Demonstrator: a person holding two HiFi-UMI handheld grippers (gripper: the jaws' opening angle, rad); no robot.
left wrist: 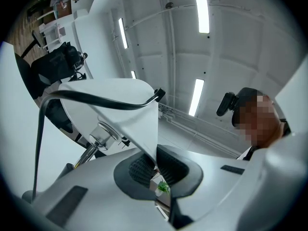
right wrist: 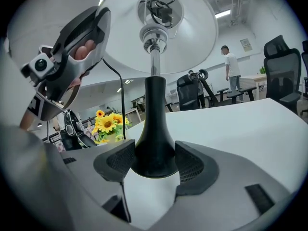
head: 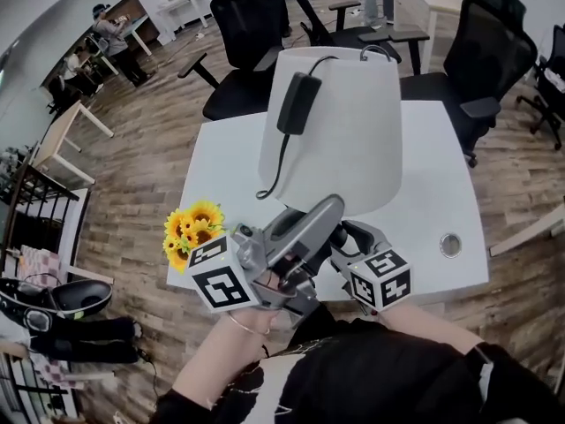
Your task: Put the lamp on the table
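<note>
The lamp has a white shade [head: 340, 122], a chrome rod [right wrist: 154, 57] and a black flared base [right wrist: 154, 143]. It is held over the white table [head: 441, 184]; whether the base touches the tabletop I cannot tell. A black cord with a switch box [head: 298, 102] hangs over the shade. My left gripper [left wrist: 156, 165] is shut on the shade's lower rim [left wrist: 139, 109], and in the head view it [head: 320, 215] reaches up to the shade from the near left. My right gripper [right wrist: 154, 165] is shut on the black base, its jaws hidden under the shade in the head view.
A bunch of sunflowers [head: 192, 228] stands at the table's near left corner. A cable grommet [head: 451, 245] sits near the right front edge. Black office chairs [head: 247, 25] stand behind the table. A person [right wrist: 231, 69] stands far back by other desks.
</note>
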